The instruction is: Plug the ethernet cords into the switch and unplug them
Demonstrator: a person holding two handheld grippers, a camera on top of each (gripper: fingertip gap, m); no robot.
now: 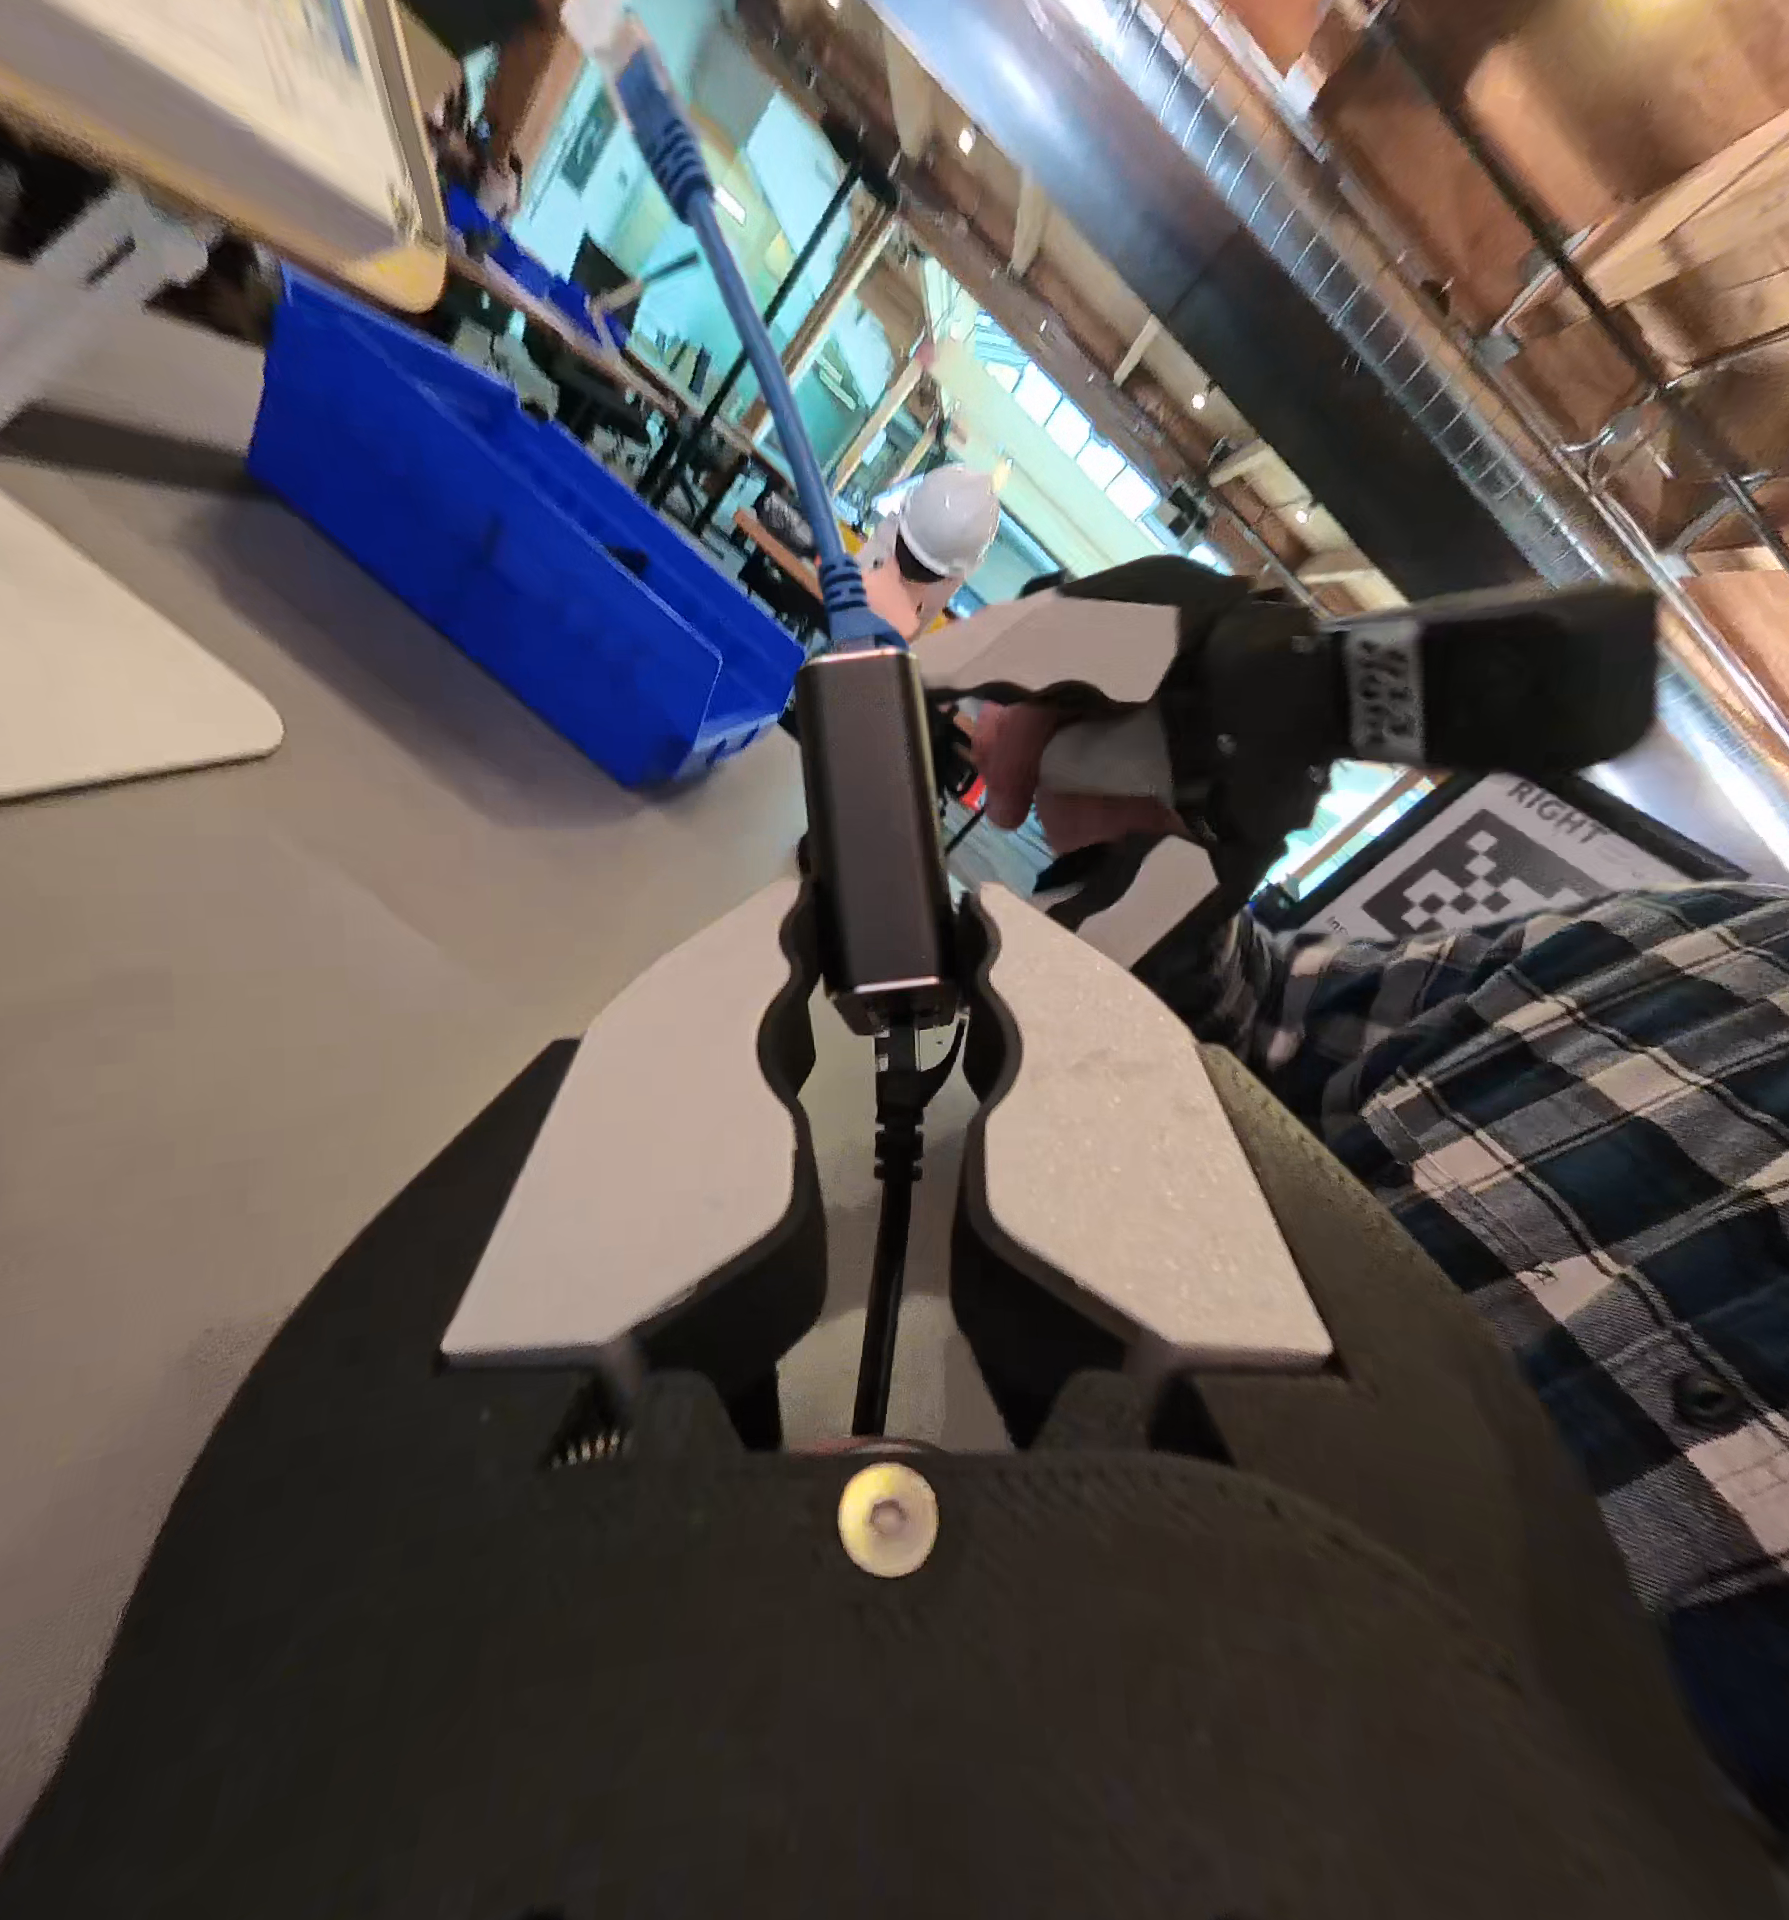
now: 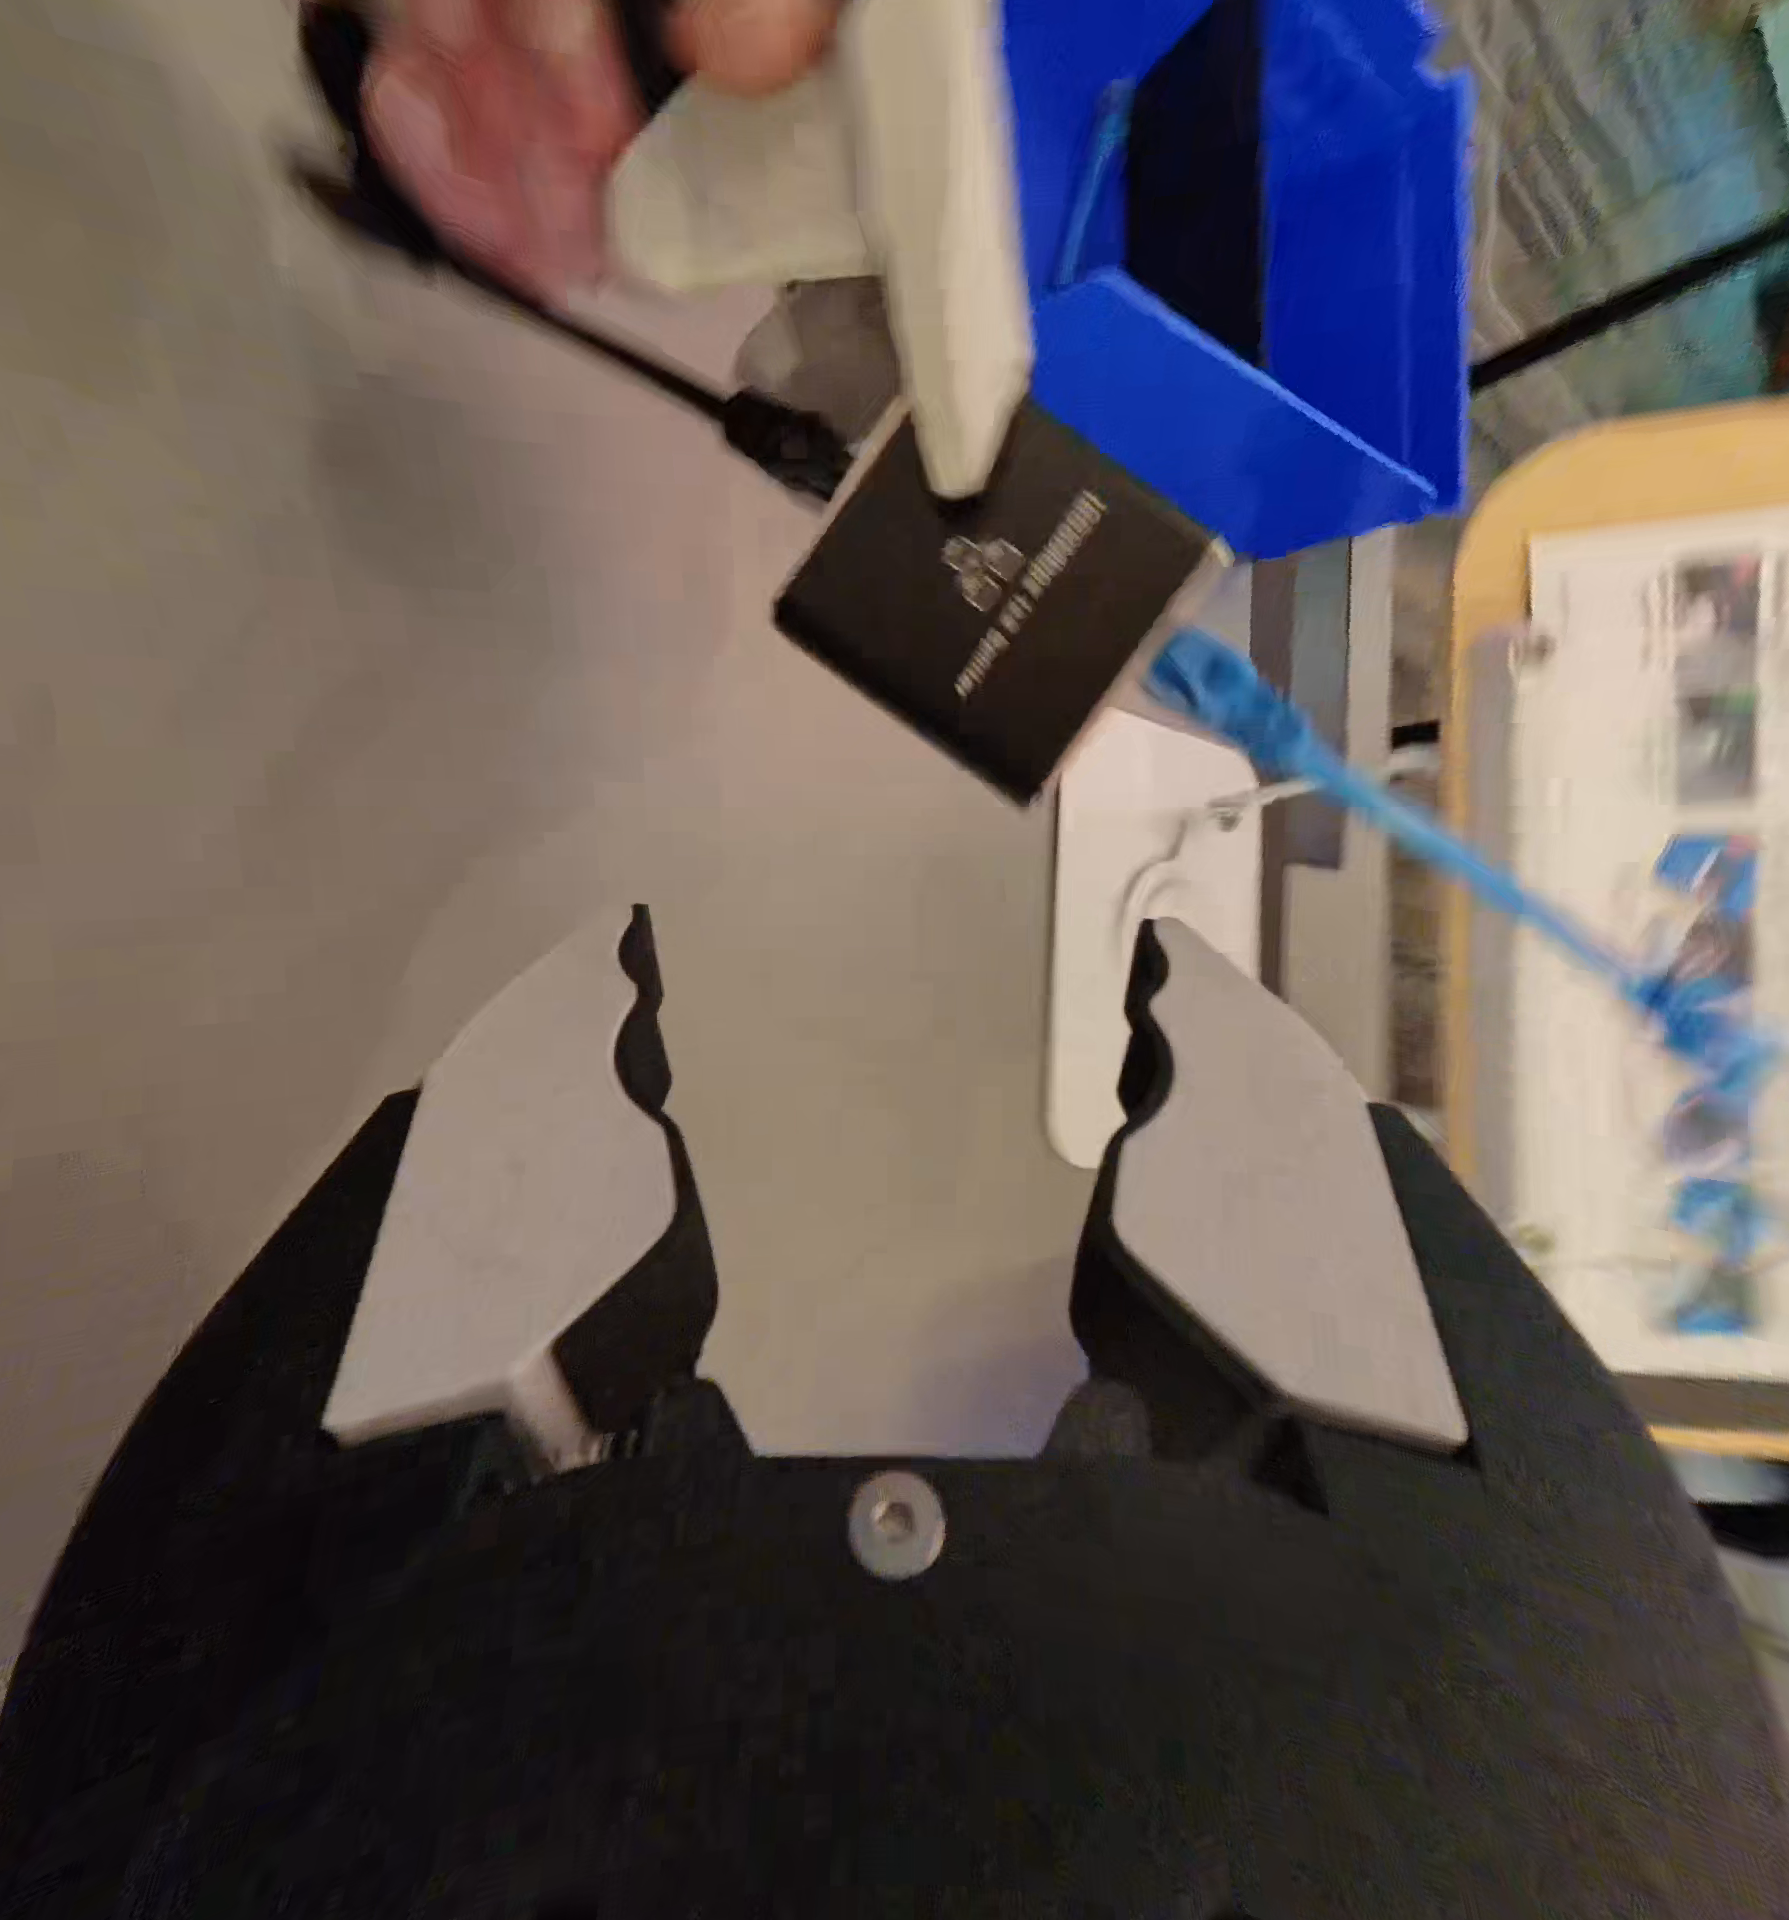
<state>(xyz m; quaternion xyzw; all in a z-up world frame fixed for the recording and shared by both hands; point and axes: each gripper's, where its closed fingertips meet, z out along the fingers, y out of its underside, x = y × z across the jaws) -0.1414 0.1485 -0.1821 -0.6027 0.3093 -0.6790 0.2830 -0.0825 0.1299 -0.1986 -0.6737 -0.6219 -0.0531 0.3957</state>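
My left gripper (image 1: 885,935) is shut on a small black switch box (image 1: 869,821) and holds it above the grey table (image 1: 246,1039). A blue ethernet cord (image 1: 755,343) is plugged into the box's far end, and its free plug (image 1: 609,31) hangs in the air. A black cable (image 1: 890,1195) leaves the box's near end. In the right wrist view the same box (image 2: 983,613) sits between the left gripper's fingers (image 2: 957,260), with the blue cord (image 2: 1409,831) trailing right. My right gripper (image 2: 895,925) is open and empty, just below the box. It also shows in the left wrist view (image 1: 1233,717).
A blue plastic bin (image 1: 495,520) stands on the table behind the box; it also shows in the right wrist view (image 2: 1285,312). A white mat (image 1: 59,665) lies at the left. A clipboard with papers (image 2: 1679,935) lies at the right. A person's plaid sleeve (image 1: 1544,1195) is close by. Left tips to right tips: about 7 centimeters.
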